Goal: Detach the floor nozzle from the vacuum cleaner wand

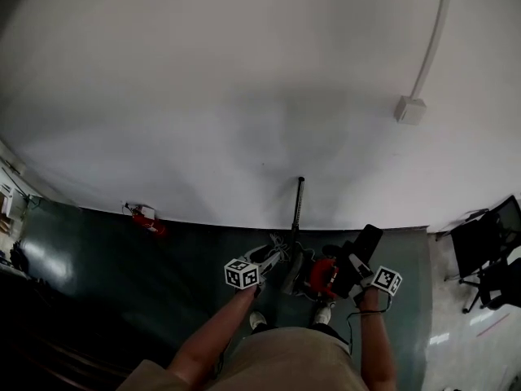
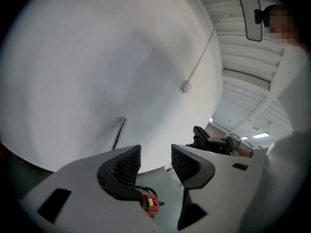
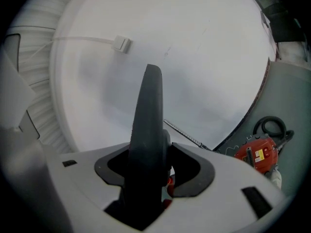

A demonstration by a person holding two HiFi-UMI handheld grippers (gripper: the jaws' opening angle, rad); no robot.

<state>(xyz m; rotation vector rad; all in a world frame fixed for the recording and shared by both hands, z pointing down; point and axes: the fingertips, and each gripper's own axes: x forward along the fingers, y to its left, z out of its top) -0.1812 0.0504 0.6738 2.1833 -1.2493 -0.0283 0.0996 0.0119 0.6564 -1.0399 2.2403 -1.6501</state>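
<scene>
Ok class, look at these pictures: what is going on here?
A person stands by a white wall with a gripper in each hand. The right gripper is shut on an upright black piece. The left gripper is open and empty. A red vacuum sits on the floor, and a wand leans against the wall, untouched.

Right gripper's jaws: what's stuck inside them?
A tall dark plastic part stands gripped between the jaws of the right gripper. Low behind it something red peeks out; the part covers the rest, so what it is can't be told.
</scene>
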